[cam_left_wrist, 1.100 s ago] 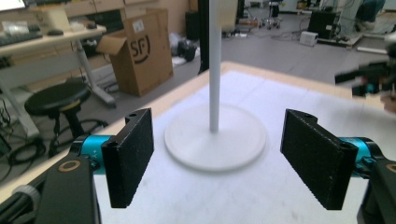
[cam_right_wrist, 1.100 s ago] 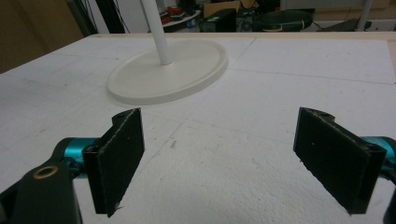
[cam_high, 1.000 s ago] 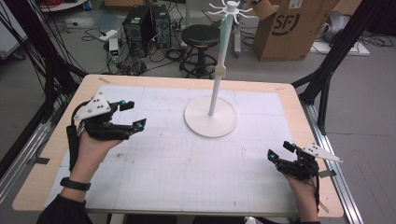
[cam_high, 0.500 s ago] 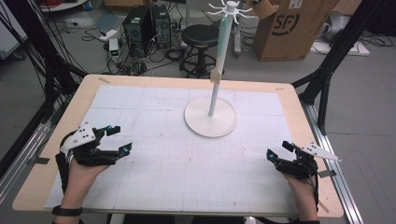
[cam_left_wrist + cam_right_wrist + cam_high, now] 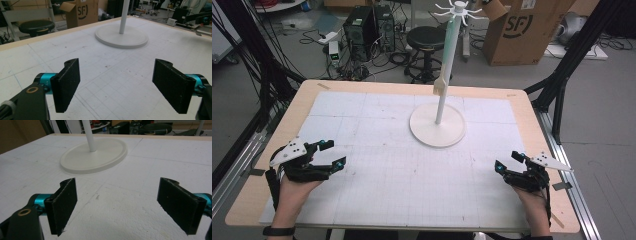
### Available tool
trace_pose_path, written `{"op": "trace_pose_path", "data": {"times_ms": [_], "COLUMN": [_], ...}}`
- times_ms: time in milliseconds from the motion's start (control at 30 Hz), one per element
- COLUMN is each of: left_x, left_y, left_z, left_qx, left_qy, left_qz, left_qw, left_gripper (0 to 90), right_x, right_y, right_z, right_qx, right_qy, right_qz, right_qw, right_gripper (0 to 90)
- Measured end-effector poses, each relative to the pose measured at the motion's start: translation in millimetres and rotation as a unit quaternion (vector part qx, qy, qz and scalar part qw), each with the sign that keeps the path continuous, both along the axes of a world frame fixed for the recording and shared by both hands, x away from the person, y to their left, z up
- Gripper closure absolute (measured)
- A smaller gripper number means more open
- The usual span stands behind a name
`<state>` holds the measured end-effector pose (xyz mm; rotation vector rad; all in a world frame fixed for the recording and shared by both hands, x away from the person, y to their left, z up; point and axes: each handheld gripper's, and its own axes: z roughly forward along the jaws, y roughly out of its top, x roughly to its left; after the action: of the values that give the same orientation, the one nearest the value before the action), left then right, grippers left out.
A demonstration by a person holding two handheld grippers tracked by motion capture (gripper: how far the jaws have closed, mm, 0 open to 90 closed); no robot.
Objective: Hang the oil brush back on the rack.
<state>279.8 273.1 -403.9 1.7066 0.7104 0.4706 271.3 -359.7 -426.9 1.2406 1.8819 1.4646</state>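
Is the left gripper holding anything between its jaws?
No, the left gripper has its jaws wide apart over the bare white mat.

We see the white stand [image 5: 438, 127] upright on the surface [image 5: 377, 165], toward its far middle: a round flat base, a slim pole with a tan clip partway up, and spoked hooks on top.

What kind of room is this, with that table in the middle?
Probably a lab or workshop rather than a home. Computer towers and loose cables sit on the floor behind the table, a black frame stands around it, and a cardboard shipping box and a stool stand nearby.
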Motion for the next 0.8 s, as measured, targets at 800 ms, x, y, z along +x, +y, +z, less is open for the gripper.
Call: {"op": "trace_pose_path", "data": {"times_ms": [800], "left_x": [3.0], "left_y": [-1.0], "left_z": [-7.6], "left_qx": [0.016], "left_qy": [0.016], "left_qz": [-0.001], "left_qw": [0.9997], "left_gripper": [23.0], "right_x": [-0.5], "right_y": [-2.1], "right_z": [0.4], "right_qx": [0.001], "right_qy": [0.000], "right_qz": [-0.003], "right_qw": [1.0000], "right_gripper": [15.5]}}
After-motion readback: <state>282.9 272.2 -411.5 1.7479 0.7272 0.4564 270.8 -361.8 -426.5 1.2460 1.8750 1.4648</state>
